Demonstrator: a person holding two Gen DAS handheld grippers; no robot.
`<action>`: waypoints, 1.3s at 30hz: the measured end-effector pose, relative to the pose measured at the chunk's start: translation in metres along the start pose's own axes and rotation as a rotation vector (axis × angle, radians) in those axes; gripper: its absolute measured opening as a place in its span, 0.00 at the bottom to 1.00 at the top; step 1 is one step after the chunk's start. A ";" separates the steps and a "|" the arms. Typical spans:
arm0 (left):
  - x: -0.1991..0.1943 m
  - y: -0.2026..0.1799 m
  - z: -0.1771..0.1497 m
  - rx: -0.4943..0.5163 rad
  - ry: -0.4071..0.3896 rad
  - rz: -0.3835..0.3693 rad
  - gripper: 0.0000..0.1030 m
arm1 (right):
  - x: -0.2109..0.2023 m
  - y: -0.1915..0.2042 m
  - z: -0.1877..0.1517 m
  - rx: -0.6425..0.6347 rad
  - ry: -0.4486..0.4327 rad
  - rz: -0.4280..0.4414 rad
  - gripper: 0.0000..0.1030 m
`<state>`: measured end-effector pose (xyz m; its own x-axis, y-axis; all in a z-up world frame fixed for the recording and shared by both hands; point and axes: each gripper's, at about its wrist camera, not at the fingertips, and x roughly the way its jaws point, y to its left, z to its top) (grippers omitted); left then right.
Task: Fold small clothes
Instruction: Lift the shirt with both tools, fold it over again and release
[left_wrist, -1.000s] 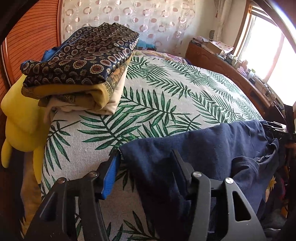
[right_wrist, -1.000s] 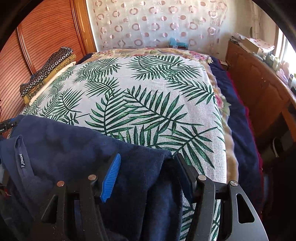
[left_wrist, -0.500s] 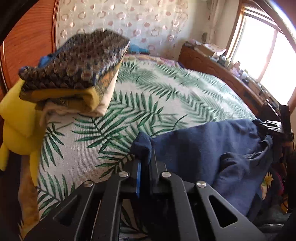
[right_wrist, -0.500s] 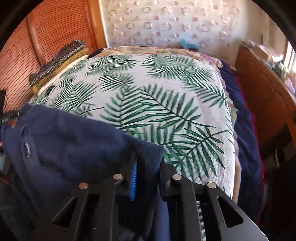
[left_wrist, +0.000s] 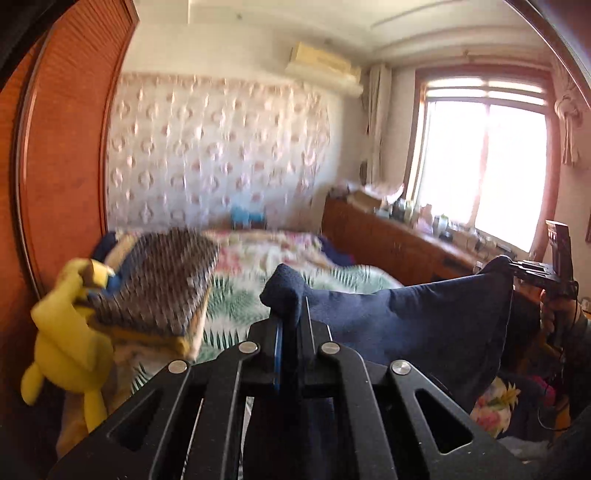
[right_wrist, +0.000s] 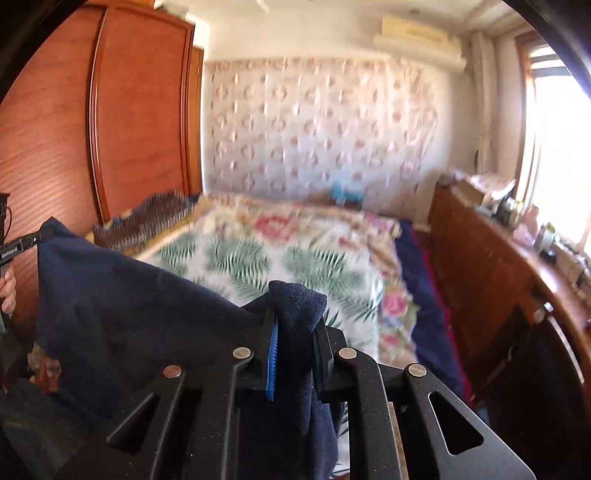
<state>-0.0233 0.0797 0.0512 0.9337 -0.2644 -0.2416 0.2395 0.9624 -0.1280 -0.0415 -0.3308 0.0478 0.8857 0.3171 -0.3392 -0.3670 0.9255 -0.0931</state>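
Above the palm-print bed (right_wrist: 258, 258), with one stack of folded clothes (left_wrist: 155, 291) at its left edge, two grippers, left (left_wrist: 291, 325) and right (right_wrist: 295, 325), each clamp one corner of one navy garment (left_wrist: 406, 317) stretched between them.

2 grippers (left_wrist: 291, 325) (right_wrist: 293, 332), 1 navy garment (left_wrist: 406, 317), 1 stack of folded clothes (left_wrist: 155, 291), 1 yellow plush toy (left_wrist: 70, 343), 1 bed (right_wrist: 295, 254), 1 window (left_wrist: 487, 166), 1 air conditioner (left_wrist: 325, 62).
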 end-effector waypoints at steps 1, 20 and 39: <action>-0.008 -0.002 0.006 0.001 -0.028 0.002 0.06 | -0.011 0.000 0.002 0.003 -0.026 -0.008 0.14; -0.036 0.005 0.100 0.058 -0.255 0.059 0.06 | -0.112 0.010 0.049 -0.088 -0.327 -0.044 0.14; 0.276 0.068 0.039 0.139 0.125 0.148 0.46 | 0.251 -0.018 0.038 0.001 0.060 -0.239 0.40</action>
<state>0.2612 0.0741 0.0137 0.9234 -0.1167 -0.3658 0.1443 0.9883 0.0491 0.1981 -0.2600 0.0002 0.9288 0.0766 -0.3624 -0.1490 0.9730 -0.1762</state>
